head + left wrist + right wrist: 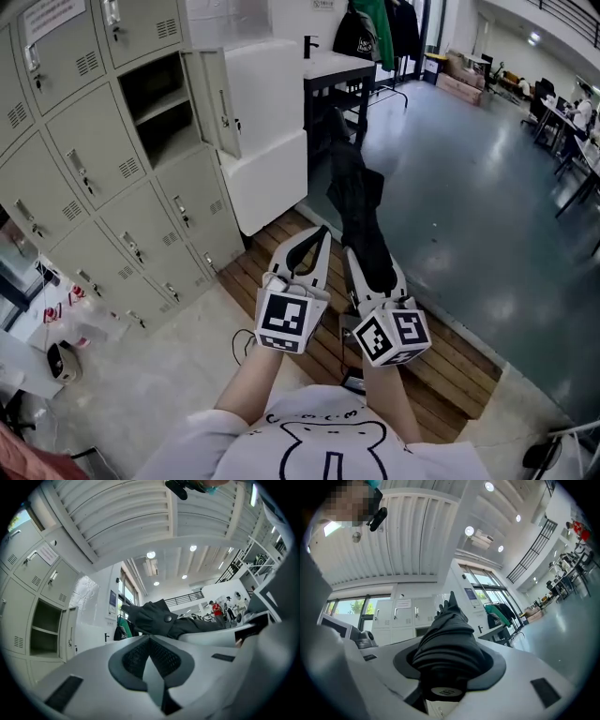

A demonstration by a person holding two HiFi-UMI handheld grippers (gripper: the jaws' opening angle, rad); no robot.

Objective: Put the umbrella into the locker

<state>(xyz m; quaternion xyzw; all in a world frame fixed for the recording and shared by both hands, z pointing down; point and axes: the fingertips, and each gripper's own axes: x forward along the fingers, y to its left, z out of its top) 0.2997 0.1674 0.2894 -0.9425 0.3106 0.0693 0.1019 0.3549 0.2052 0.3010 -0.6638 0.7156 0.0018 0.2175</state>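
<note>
Wooden platform (450,361), glossy grey floor (469,187) right of it, dark table (342,67) beyond it, hanging coats (375,28) farther beyond, round ceiling lights (150,554).

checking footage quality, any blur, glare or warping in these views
Head view: sharp, evenly lit, lockers lean from the wide angle. Left gripper view: heavy fisheye, dark corners, ceiling lights blown out. Right gripper view: same fisheye, umbrella crisp.

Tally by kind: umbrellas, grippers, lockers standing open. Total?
umbrella: 1
grippers: 2 (left gripper, right gripper)
open locker: 1
Total: 4
</note>
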